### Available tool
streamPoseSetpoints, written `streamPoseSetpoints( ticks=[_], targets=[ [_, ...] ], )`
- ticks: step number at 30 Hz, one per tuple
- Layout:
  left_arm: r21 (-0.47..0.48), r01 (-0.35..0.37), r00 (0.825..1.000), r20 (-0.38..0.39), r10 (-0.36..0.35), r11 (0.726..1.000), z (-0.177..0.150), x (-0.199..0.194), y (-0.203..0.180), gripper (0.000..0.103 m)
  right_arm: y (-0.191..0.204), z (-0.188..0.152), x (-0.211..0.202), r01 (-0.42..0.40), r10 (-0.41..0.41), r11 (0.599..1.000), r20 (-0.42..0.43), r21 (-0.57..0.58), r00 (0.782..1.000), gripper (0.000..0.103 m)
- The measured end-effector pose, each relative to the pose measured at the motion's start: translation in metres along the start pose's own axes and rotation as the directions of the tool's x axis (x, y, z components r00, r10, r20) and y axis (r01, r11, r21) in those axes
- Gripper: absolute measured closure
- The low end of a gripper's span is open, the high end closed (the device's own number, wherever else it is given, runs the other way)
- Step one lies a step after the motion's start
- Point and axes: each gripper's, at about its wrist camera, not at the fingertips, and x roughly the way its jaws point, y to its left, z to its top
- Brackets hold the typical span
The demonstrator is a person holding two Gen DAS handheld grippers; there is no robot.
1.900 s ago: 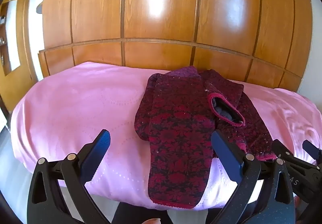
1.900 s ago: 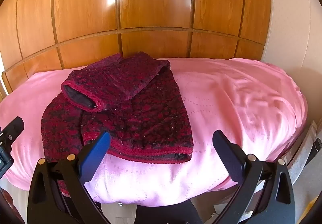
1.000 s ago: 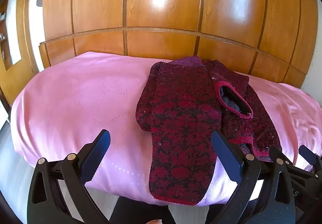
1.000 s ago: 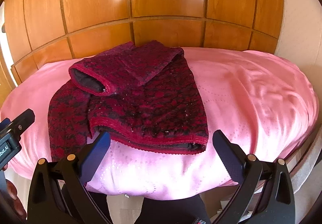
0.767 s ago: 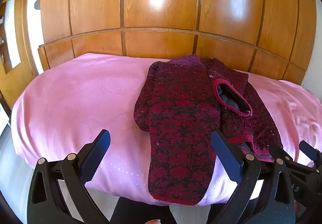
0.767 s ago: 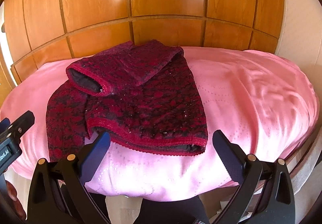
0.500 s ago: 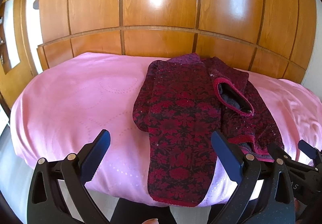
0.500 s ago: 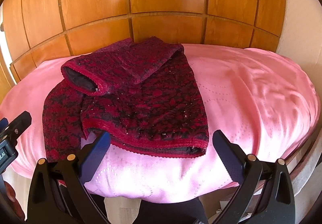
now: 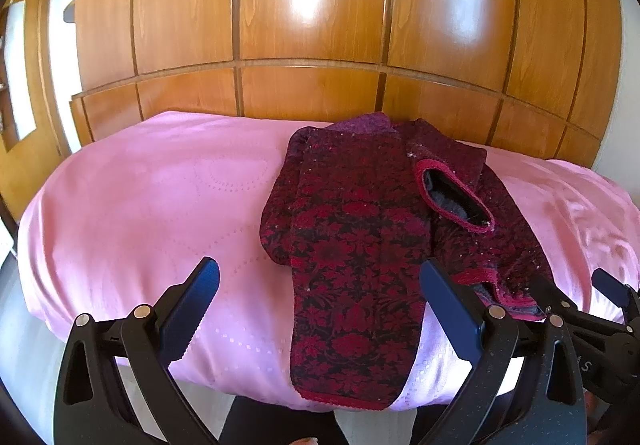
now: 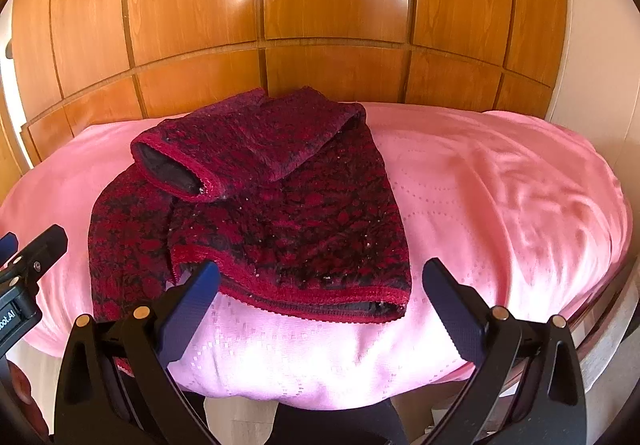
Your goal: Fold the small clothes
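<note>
Left wrist view: the left tongs stand spread wide, pinching nothing, held off the near edge of the pink-covered bed. The dark red patterned sweater lies ahead between the two fingers and out to the right, one long sleeve reaching toward the tongs over the near edge. A folded sleeve cuff rests on top, ahead to the right. The right tongs show at the right margin.

Right wrist view: the right tongs are likewise spread and bare. The sweater lies ahead and leftward, its hem just beyond the fingertips. Wooden panelling rises behind the bed.
</note>
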Motion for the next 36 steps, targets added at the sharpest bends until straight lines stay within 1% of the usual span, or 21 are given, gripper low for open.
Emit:
streamPoseSetpoints(
  ticks=[9,12,13,15,17,18,19,20,22,24,25,26,27,28,29,30,32,33,34,35,36],
  targets=[
    [0.017,0.018,1.000,0.006,-0.018,1.000,0.005,0.002,0.006,0.004,-0.001,-0.001,0.002,-0.001,0.001,1.000,-0.010,0.004,1.000,0.002],
    [0.055,0.063,0.998,0.011,-0.064,0.997,0.009,0.002,0.007,0.004,-0.002,0.000,0.003,-0.008,0.008,1.000,-0.012,0.002,1.000,0.002],
    [0.079,0.086,0.996,0.009,-0.087,0.993,0.010,0.003,0.007,0.004,-0.004,0.002,0.004,-0.026,0.026,1.000,-0.010,0.007,1.000,0.002],
    [0.139,0.165,0.986,-0.008,-0.166,0.976,0.010,0.003,0.005,0.004,-0.009,0.004,0.005,-0.072,0.072,0.997,-0.005,0.021,0.997,0.002],
    [0.199,0.239,0.971,-0.032,-0.238,0.950,0.007,0.002,0.001,0.004,-0.010,0.009,0.007,-0.124,0.124,0.992,0.001,0.016,0.992,0.003],
    [0.227,0.263,0.965,-0.042,-0.261,0.938,0.004,0.001,-0.002,0.004,-0.009,0.013,0.009,-0.153,0.153,0.988,0.002,-0.002,0.988,0.008],
    [0.264,0.303,0.953,-0.069,-0.295,0.916,0.000,0.002,-0.007,0.006,-0.007,0.017,0.011,-0.188,0.188,0.982,-0.002,-0.022,0.982,0.014],
    [0.288,0.340,0.940,-0.100,-0.325,0.895,-0.004,0.004,-0.011,0.007,-0.005,0.021,0.014,-0.224,0.224,0.974,-0.010,-0.037,0.975,0.016],
    [0.338,0.376,0.926,-0.156,-0.343,0.863,-0.014,0.010,-0.022,0.012,0.001,0.030,0.018,-0.282,0.282,0.957,-0.022,-0.064,0.959,0.021],
    [0.377,0.379,0.925,-0.195,-0.327,0.845,-0.024,0.021,-0.032,0.016,0.011,0.039,0.023,-0.338,0.336,0.934,-0.032,-0.114,0.941,0.021],
    [0.377,0.379,0.924,-0.213,-0.319,0.845,-0.028,0.027,-0.033,0.020,0.019,0.044,0.026,-0.366,0.363,0.918,-0.046,-0.154,0.931,0.021],
    [0.374,0.377,0.922,-0.239,-0.304,0.848,-0.031,0.035,-0.035,0.024,0.025,0.047,0.029,-0.376,0.372,0.909,-0.054,-0.178,0.927,0.021],
    [0.370,0.375,0.920,-0.257,-0.294,0.850,-0.033,0.041,-0.035,0.032,0.034,0.051,0.033,-0.384,0.379,0.898,-0.063,-0.215,0.923,0.021],
    [0.367,0.371,0.918,-0.280,-0.280,0.853,-0.037,0.050,-0.036,0.034,0.043,0.054,0.038,-0.393,0.387,0.885,-0.073,-0.249,0.919,0.021],
    [0.369,0.358,0.921,-0.289,-0.260,0.858,-0.040,0.057,-0.037,0.034,0.050,0.055,0.042,-0.396,0.390,0.878,-0.079,-0.269,0.917,0.022],
    [0.372,0.342,0.925,-0.293,-0.240,0.863,-0.043,0.062,-0.037,0.041,0.059,0.058,0.049,-0.397,0.388,0.870,-0.090,-0.293,0.917,0.024],
    [0.374,0.321,0.929,-0.302,-0.213,0.870,-0.048,0.072,-0.037,0.054,0.074,0.061,0.067,-0.408,0.386,0.853,-0.132,-0.326,0.913,0.034],
    [0.362,0.320,0.929,-0.303,-0.214,0.876,-0.047,0.075,-0.034,0.070,0.079,0.061,0.074,-0.419,0.388,0.843,-0.160,-0.336,0.908,0.045],
    [0.327,0.336,0.922,-0.304,-0.238,0.883,-0.045,0.075,-0.030,0.084,0.083,0.062,0.080,-0.406,0.371,0.843,-0.167,-0.352,0.914,0.059],
    [0.294,0.351,0.916,-0.303,-0.261,0.889,-0.042,0.073,-0.025,0.088,0.085,0.064,0.081,-0.391,0.358,0.845,-0.156,-0.365,0.921,0.066],
    [0.256,0.366,0.912,-0.289,-0.290,0.895,-0.036,0.069,-0.019,0.097,0.084,0.068,0.079,-0.382,0.356,0.848,-0.138,-0.366,0.924,0.077]
  ],
)
